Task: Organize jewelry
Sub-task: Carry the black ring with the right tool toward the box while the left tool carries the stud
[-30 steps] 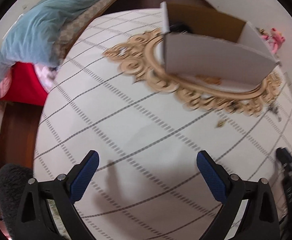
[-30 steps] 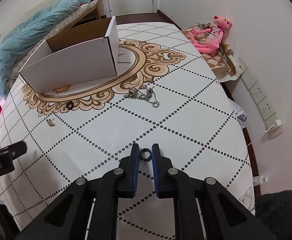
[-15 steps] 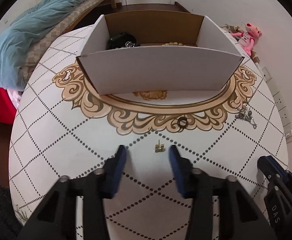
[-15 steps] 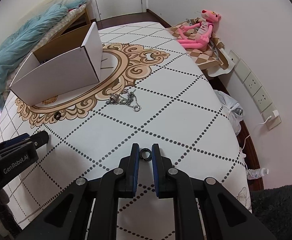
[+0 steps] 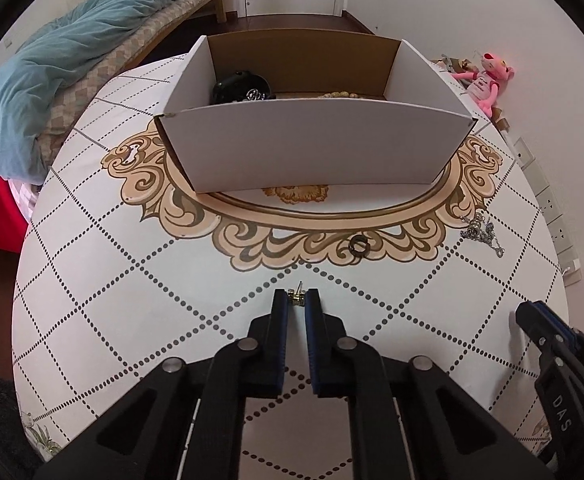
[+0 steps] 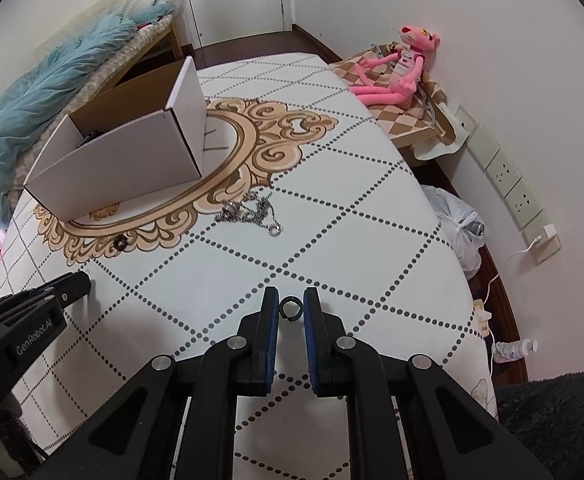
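1. The patterned tablecloth [image 5: 132, 312] carries a white box [image 5: 316, 148].
2. My left gripper [image 5: 296, 300] has just been closing — now pinching the gold earring [image 5: 295, 297].
3. My right gripper [image 6: 291, 307] clamps a black ring [image 6: 291, 307] — the silver chain [image 6: 252, 214] lies beyond.

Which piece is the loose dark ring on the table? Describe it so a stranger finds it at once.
Start at the white cardboard box on the table's gold scrollwork. Just in front of the box, on the ornament's scalloped edge, lies the dark ring. Unlike the silver chain to its right, it is a plain black hoop, and no fingers hold it.
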Demonstrator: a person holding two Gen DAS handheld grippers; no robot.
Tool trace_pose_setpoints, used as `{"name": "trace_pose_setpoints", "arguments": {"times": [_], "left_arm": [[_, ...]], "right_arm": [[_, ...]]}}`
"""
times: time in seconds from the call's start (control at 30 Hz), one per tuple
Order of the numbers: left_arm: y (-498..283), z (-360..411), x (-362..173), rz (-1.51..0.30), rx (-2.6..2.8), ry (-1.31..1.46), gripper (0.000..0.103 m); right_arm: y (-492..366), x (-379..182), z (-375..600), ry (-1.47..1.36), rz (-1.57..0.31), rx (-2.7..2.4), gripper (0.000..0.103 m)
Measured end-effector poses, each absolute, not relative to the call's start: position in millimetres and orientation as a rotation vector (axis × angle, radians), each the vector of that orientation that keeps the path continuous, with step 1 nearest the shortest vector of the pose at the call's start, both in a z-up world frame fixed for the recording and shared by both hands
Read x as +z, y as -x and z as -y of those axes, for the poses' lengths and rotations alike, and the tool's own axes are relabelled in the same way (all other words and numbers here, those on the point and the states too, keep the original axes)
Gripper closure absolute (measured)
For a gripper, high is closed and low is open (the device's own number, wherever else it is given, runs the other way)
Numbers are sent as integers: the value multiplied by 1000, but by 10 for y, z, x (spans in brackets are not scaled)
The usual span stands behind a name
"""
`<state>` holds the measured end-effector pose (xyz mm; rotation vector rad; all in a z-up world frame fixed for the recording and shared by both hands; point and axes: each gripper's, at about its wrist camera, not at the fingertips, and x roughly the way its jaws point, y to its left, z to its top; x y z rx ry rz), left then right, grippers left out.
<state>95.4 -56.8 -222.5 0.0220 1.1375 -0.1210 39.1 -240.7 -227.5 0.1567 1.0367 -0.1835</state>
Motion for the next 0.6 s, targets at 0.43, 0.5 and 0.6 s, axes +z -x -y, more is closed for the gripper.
{"name": "trace_pose_setpoints", "arguments": {"times": [0.43,0.5,0.6], "left_arm": [[-920,392,-1473,-1002,-180,31,97],[-999,310,-1244,-979,-204,67,97],[-1164,202,-1010,-959,-226,103,97]], "right_arm": [[-465,-1729,2310,-192,-935,-109,90],[-532,-1574,2269,-201,-912,-82,90],[-712,-1345,2200,-219,-879,-23,90]]}}
